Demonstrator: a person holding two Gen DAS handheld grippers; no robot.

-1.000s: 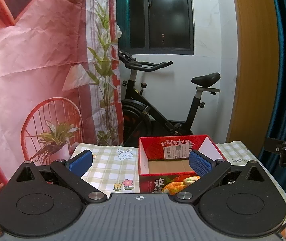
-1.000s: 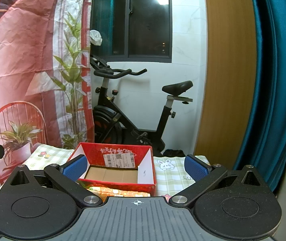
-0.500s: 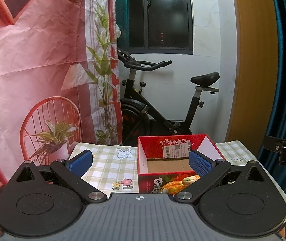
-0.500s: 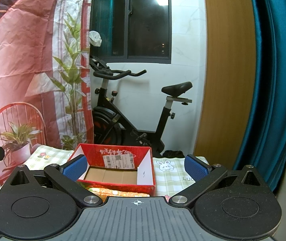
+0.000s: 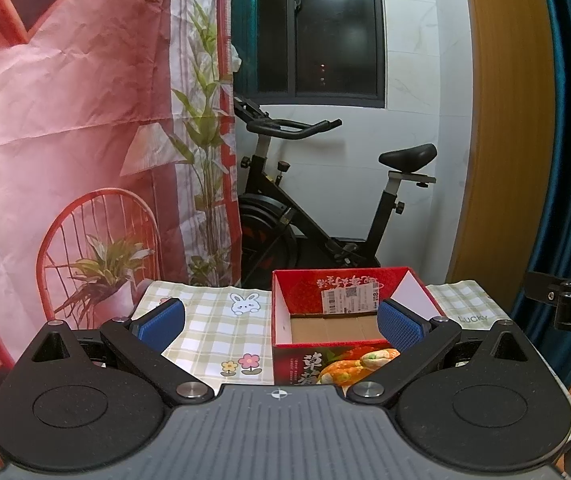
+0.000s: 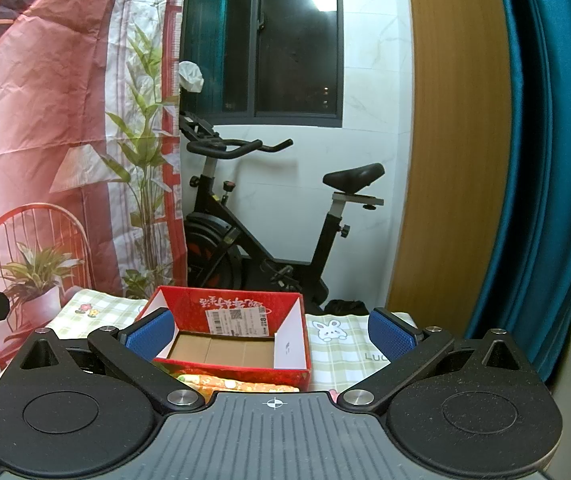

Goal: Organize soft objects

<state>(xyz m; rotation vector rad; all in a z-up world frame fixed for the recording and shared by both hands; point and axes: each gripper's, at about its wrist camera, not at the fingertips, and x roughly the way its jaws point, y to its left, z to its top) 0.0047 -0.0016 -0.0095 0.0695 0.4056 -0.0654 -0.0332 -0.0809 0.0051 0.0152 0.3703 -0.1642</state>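
Two sets of tongs, your left tongs (image 5: 281, 322) and right tongs (image 6: 271, 334), gape wide and hold nothing above the red box (image 5: 343, 312) on the tabletop (image 5: 209, 320). The orange soft toy (image 5: 355, 364) lies just before the box, below them. Nothing has shifted since earlier.

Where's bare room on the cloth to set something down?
Left of the red box, on the checked cloth between bunny and flower prints. A narrower strip lies right of the box. The soft toy crowds the box's front.
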